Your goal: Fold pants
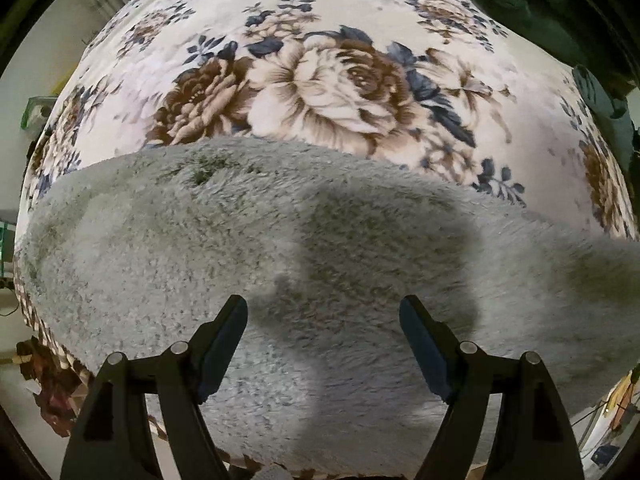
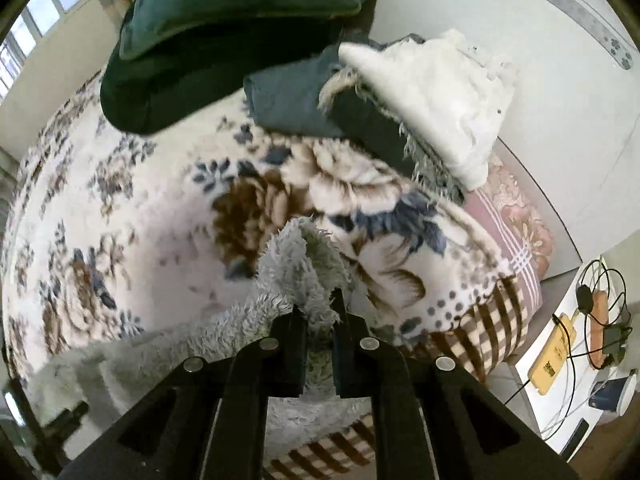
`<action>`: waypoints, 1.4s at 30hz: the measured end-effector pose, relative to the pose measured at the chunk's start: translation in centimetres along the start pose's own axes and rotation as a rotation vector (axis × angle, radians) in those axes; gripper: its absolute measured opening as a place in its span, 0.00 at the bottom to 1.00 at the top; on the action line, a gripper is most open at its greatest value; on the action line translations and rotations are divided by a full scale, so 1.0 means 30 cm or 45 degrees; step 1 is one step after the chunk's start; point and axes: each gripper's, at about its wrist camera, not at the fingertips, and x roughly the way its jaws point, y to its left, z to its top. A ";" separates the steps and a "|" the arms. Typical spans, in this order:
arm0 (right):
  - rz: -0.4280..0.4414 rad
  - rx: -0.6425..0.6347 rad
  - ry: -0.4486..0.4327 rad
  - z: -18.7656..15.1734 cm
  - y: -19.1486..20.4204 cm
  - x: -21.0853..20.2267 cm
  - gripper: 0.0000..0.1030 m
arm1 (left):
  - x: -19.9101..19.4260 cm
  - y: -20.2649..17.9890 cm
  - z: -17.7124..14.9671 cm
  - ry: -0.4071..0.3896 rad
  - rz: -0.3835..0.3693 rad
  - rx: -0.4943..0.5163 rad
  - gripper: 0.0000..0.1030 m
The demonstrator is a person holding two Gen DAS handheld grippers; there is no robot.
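The pants (image 1: 224,248) are pale grey fluffy fleece, spread across the near part of a floral blanket (image 1: 328,80) on a bed. My left gripper (image 1: 323,312) is open and empty, hovering just above the fleece with its shadow on it. My right gripper (image 2: 318,304) is shut on an end of the pants (image 2: 296,264) and holds that bunched end lifted above the blanket (image 2: 152,216); the rest of the fleece trails down to the lower left.
Dark green cushions (image 2: 224,28) and a pile of white and dark folded clothes (image 2: 424,96) lie at the far end of the bed. A bedside table (image 2: 568,356) with cables and a yellow box stands to the right. The bed's edge runs along the bottom.
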 end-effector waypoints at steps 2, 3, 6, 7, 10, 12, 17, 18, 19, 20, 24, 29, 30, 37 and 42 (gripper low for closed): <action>-0.003 0.018 0.006 0.038 -0.001 0.016 0.09 | -0.001 0.004 0.006 -0.008 0.006 -0.006 0.75; -0.009 0.021 0.051 0.059 0.004 0.063 0.10 | 0.002 0.003 0.010 -0.010 0.012 -0.005 0.75; 0.001 0.064 0.286 0.080 -0.013 0.270 0.23 | 0.009 0.003 0.016 -0.002 0.009 -0.009 0.75; 0.023 0.102 0.361 0.075 -0.034 0.324 0.39 | 0.008 0.002 0.016 -0.006 0.009 -0.006 0.75; 0.137 0.299 0.336 0.021 -0.149 0.329 0.54 | -0.002 0.000 0.010 -0.021 0.013 0.017 0.75; 0.175 0.431 0.296 -0.036 -0.233 0.290 0.54 | 0.002 -0.002 0.000 -0.016 0.011 0.026 0.75; 0.342 0.666 0.381 -0.231 -0.345 0.357 0.54 | 0.032 -0.005 -0.032 0.036 0.006 0.022 0.75; 0.385 0.690 0.380 -0.254 -0.344 0.386 0.54 | 0.035 -0.008 -0.038 0.042 0.004 0.024 0.75; 0.443 0.702 0.378 -0.269 -0.338 0.416 0.54 | 0.034 -0.012 -0.043 0.042 0.007 0.031 0.75; 0.477 0.708 0.382 -0.281 -0.325 0.440 0.51 | 0.033 -0.017 -0.048 0.043 0.012 0.042 0.75; 0.414 0.642 0.238 -0.278 -0.244 0.361 0.06 | 0.017 -0.029 -0.060 0.022 0.017 0.085 0.75; 0.190 0.685 0.243 -0.300 -0.312 0.259 0.06 | 0.034 -0.020 -0.058 0.038 0.005 0.073 0.75; 0.183 0.701 0.299 -0.303 -0.332 0.288 0.09 | 0.038 -0.018 -0.055 0.043 0.000 0.064 0.75; -0.024 0.513 0.356 -0.327 -0.222 0.249 0.59 | 0.026 0.039 -0.018 0.014 0.019 0.047 0.75; 0.294 0.318 0.458 -0.289 0.184 0.263 0.59 | 0.090 0.095 0.085 0.031 0.071 0.034 0.75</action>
